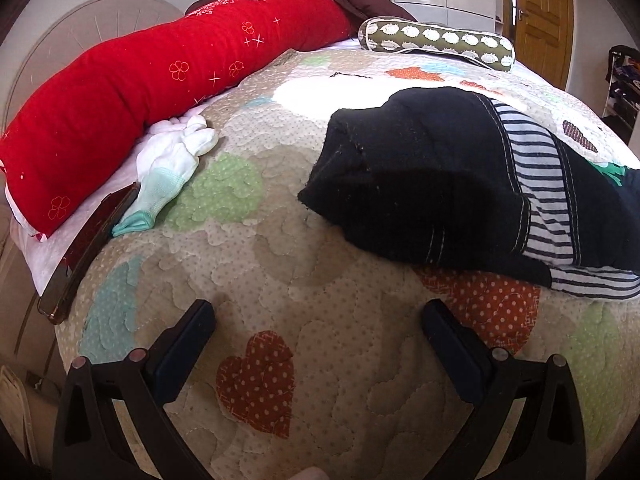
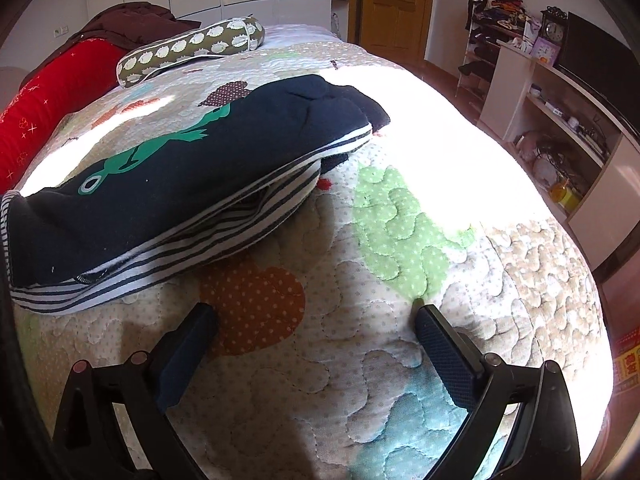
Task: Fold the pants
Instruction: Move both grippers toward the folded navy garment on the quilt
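Note:
Dark navy pants (image 1: 432, 176) with a striped lining and a green print lie bunched on the quilted bedspread (image 1: 280, 264). In the right wrist view the pants (image 2: 168, 184) lie left of centre, striped waistband towards me. My left gripper (image 1: 318, 316) is open and empty, just above the quilt, short of the pants' near edge. My right gripper (image 2: 316, 316) is open and empty over the quilt (image 2: 360, 360), to the right of and nearer than the waistband.
A long red bolster (image 1: 132, 96) lies along the bed's left side, with a white glove (image 1: 172, 164) and a dark flat object (image 1: 84, 264) beside it. A patterned roll cushion (image 1: 436, 42) lies at the back. Shelves (image 2: 560, 128) stand right of the bed.

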### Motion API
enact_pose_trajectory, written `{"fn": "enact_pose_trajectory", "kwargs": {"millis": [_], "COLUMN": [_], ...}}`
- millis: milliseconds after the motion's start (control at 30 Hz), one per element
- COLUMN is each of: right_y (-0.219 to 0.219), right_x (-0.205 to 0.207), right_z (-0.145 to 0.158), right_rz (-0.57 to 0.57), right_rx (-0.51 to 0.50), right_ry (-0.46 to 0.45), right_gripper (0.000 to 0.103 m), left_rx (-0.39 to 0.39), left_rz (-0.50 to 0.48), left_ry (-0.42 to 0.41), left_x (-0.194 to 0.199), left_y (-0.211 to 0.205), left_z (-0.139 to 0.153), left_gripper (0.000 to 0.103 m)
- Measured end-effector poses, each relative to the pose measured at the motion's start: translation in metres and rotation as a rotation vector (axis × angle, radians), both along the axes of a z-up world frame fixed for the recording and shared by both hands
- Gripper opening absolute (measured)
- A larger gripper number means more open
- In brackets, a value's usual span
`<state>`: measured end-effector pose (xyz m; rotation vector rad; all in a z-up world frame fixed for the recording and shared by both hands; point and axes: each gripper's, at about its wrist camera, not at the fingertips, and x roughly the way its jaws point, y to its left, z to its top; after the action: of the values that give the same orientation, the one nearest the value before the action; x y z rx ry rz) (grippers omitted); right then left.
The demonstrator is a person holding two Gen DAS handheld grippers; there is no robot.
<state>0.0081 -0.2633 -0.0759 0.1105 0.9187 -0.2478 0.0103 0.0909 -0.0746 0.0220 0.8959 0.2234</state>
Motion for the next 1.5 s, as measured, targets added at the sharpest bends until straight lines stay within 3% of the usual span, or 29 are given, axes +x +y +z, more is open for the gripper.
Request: {"fn": "enact_pose_trajectory", "kwargs": {"millis": [233,300,367,467,600,767,1000,1167,1500], "right_y": [0.009,0.004,0.000,-0.001,0.005,0.017,0.026,0.028,0.030], "right_x": [-0.001,-0.002,-0.002,-0.002,0.001,0.007,0.005,0.007,0.003], "right_z": [0.001,0.004,0.010,0.026,0.044,0.045,0.033,0.013,0.006], "right_rz": [0.013,0.016,0.031,0.052,0.081,0.103,0.072,0.101,0.105], "right_rx": [-0.063,-0.020,0.002,0.010,0.018,0.035,0.006,0.024,0.010], "right_ry": [-0.010,-0.009,-0.004,-0.020,-0.063,-0.056,-0.063,0.008,-0.003], "right_gripper": [0.102,0.101,0.093,0.074,0.072,0.072,0.079,0.081,0.088], "left_rx": [-0.106,-0.156,-0.196,-0.218,-0.167,-0.070,-0.046,-0.043,0.004], "left_rz": [-0.012,-0.016,-0.020,-0.024,-0.044,-0.060,-0.066,-0.064,-0.078], "left_ry": [0.070,0.064,0.048,0.003,-0.054,-0.082,-0.084,-0.073,-0.074], "left_x": [0.005,0.001,-0.002,-0.004,-0.003,-0.006,-0.009,-0.008,-0.009], "left_y": [0.013,0.017,0.022,0.028,0.024,0.010,0.005,0.004,-0.006], "left_z": [0.007,0.016,0.029,0.052,0.076,0.083,0.078,0.071,0.064], "left_gripper": [0.102,0.090,0.081,0.080,0.080,0.080,0.080,0.080,0.080]}}
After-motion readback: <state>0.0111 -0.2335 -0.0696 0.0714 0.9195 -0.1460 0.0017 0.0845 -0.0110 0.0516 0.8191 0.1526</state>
